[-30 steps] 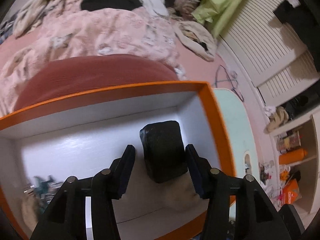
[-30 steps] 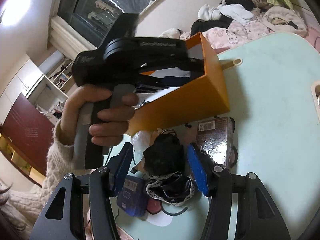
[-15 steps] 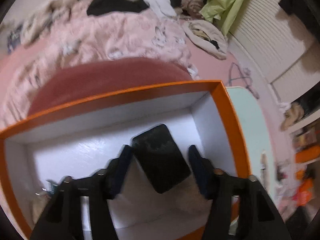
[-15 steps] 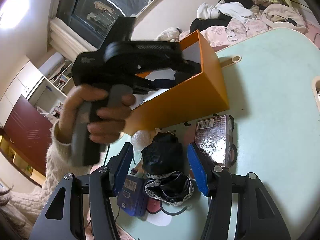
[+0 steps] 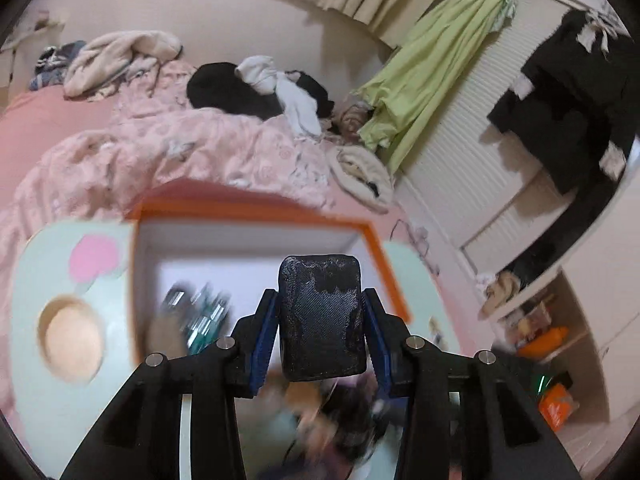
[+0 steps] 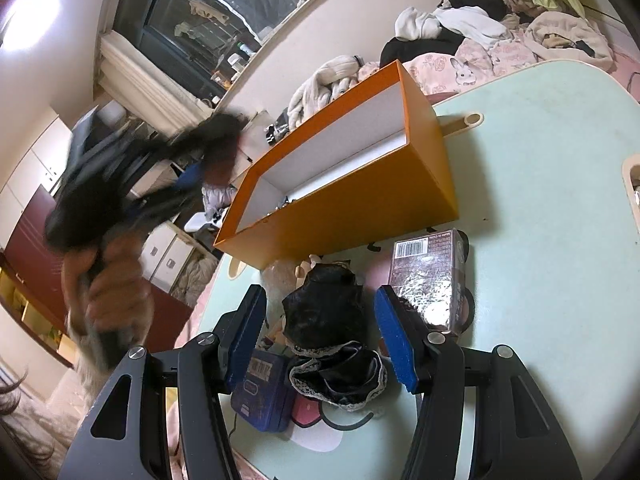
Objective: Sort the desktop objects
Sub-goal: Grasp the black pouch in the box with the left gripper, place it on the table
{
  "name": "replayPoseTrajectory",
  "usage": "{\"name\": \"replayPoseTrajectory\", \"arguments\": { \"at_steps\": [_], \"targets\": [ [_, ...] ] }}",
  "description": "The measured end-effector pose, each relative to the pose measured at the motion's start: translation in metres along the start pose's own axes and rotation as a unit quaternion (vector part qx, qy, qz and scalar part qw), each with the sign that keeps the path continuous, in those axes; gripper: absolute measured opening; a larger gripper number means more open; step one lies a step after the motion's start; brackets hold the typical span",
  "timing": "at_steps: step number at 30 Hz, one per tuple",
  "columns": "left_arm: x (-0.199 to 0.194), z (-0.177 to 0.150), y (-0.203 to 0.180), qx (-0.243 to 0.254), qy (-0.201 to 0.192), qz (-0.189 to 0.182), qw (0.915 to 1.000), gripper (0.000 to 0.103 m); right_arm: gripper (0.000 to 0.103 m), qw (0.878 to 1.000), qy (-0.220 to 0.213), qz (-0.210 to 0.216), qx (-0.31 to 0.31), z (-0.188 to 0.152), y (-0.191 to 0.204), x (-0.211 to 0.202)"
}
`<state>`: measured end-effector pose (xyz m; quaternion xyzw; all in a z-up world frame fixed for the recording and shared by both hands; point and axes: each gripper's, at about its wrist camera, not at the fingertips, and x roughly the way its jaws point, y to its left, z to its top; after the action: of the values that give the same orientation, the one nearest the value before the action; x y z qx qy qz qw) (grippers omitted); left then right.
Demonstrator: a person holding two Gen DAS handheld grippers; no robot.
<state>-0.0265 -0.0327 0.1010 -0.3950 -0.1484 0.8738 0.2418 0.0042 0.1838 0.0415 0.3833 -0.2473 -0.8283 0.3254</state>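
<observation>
Between left tool [image 5: 322, 332] pads, black pouch [image 5: 322, 316], clamped upright

Black claw [image 6: 320, 334] frames, blue pads [image 6: 394, 336], silver screws [image 6: 435, 338]

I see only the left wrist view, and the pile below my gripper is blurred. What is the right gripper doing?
Observer: The right gripper is open and hovers over a black cloth without touching it.
Operator: What lies beside that cloth?
Observer: A foil packet with a barcode lies to its right on the table, and a blue case lies at its lower left.
Operator: Where does my gripper appear from there?
Observer: The left gripper is blurred, outside the orange box and to its left, with the pouch in it.
</observation>
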Motion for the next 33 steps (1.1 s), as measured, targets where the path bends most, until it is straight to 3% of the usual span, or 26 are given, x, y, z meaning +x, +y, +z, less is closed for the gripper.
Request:
{"name": "replayPoseTrajectory", "arguments": {
  "at_steps": [4,7,8,9,11,13,15,17,21,25,28,29,32,33],
  "targets": [
    [-0.002,-0.042,0.018,-0.002,0.008,0.047,0.9988,0.040,0.057,1.000,-0.013,-0.012,-0.022,0.009,0.007,-0.009],
    [0.005,-0.069,0.032,-0.005,0.015,0.066,0.9977,0.040,0.057,0.995,-0.030,-0.046,-0.078,0.036,0.024,-0.024],
    [0.006,-0.074,0.035,-0.005,0.017,0.069,0.9974,0.040,0.055,0.993,-0.031,-0.061,-0.099,0.048,0.032,-0.026],
    [0.008,-0.080,0.034,-0.003,0.017,0.068,0.9976,0.040,0.041,0.989,-0.025,-0.082,-0.122,0.062,0.041,-0.028],
    [0.008,-0.088,0.032,0.008,0.017,0.059,0.9981,0.040,0.024,0.978,0.024,-0.132,-0.158,0.093,0.058,-0.019],
    [0.009,-0.093,0.024,0.034,0.018,0.061,0.9974,0.040,0.023,0.968,0.101,-0.157,-0.171,0.118,0.067,0.000],
    [0.009,-0.101,0.011,0.069,0.017,0.066,0.9953,0.040,0.023,0.943,0.196,-0.182,-0.198,0.136,0.075,0.030],
    [0.013,-0.103,0.002,0.092,0.015,0.076,0.9928,0.040,0.023,0.908,0.265,-0.222,-0.236,0.141,0.077,0.059],
    [0.019,-0.106,0.000,0.094,0.014,0.070,0.9930,0.041,0.024,0.858,0.370,-0.258,-0.245,0.135,0.064,0.100],
    [0.016,-0.105,0.007,0.075,0.008,0.058,0.9955,0.042,0.024,0.814,0.435,-0.288,-0.256,0.123,0.038,0.125],
    [0.014,-0.103,0.011,0.057,0.002,0.053,0.9969,0.042,0.026,0.807,0.450,-0.282,-0.256,0.121,0.033,0.135],
    [0.014,-0.104,0.011,0.054,0.000,0.053,0.9972,0.042,0.032,0.807,0.448,-0.284,-0.259,0.122,0.033,0.138],
    [0.013,-0.105,0.009,0.051,-0.005,0.054,0.9972,0.042,0.045,0.783,0.458,-0.312,-0.283,0.114,0.030,0.147],
    [0.012,-0.105,0.008,0.052,-0.007,0.055,0.9971,0.042,0.045,0.784,0.459,-0.309,-0.281,0.113,0.029,0.147]
  ]
}}
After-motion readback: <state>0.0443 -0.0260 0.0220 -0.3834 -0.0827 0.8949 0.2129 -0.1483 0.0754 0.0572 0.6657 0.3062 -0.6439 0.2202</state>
